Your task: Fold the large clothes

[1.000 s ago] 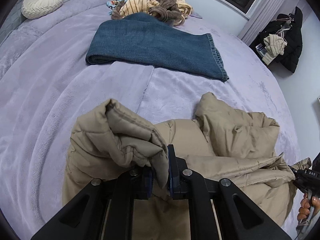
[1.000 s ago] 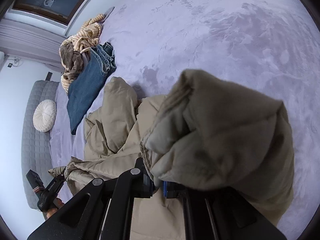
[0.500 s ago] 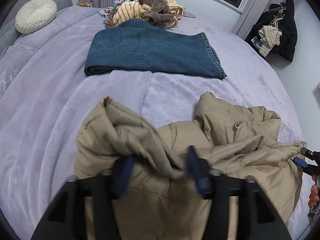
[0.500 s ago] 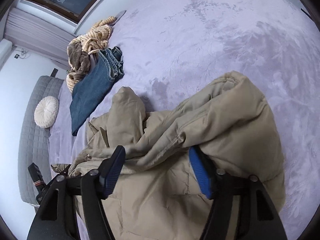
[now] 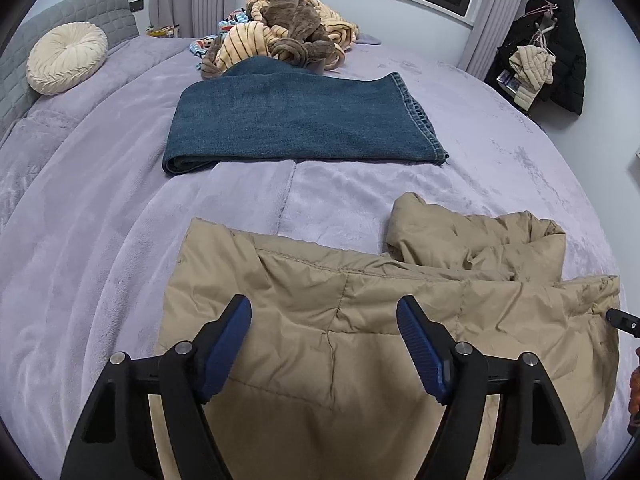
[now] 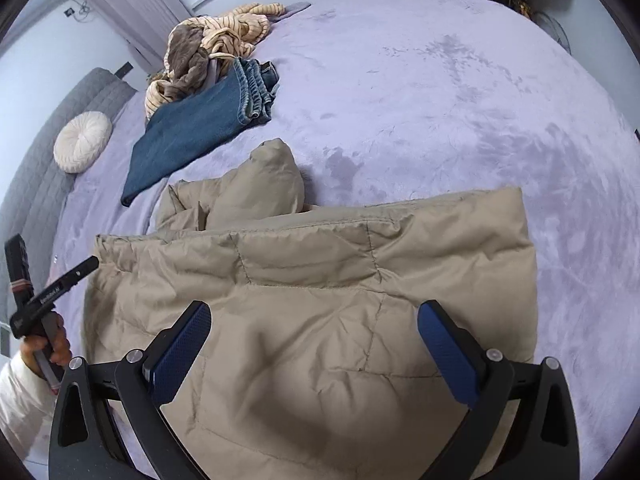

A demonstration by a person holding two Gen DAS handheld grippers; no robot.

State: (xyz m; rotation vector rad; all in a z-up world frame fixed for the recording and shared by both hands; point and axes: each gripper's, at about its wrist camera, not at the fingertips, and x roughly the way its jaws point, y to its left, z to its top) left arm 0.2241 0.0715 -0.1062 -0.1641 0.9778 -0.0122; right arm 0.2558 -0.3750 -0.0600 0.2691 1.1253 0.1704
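Hovering wide apart: left hand-held gripper point(image 5: 324, 312), right hand-held gripper point(image 6: 314, 318) | tan jacket point(image 5: 360, 320) beneath both

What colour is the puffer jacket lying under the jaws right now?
Tan, a plain khaki-beige quilted puffer jacket with no pattern. It shows best in the right wrist view.

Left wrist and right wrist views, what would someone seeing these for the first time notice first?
The big tan puffer jacket fills the foreground, spread on the lavender bed cover with one part still bunched up at its far edge. Both the left gripper and the right gripper hover over it with blue-padded jaws wide apart, holding nothing. Further back lie folded blue jeans, and behind them a tangled heap of striped and brown clothes.
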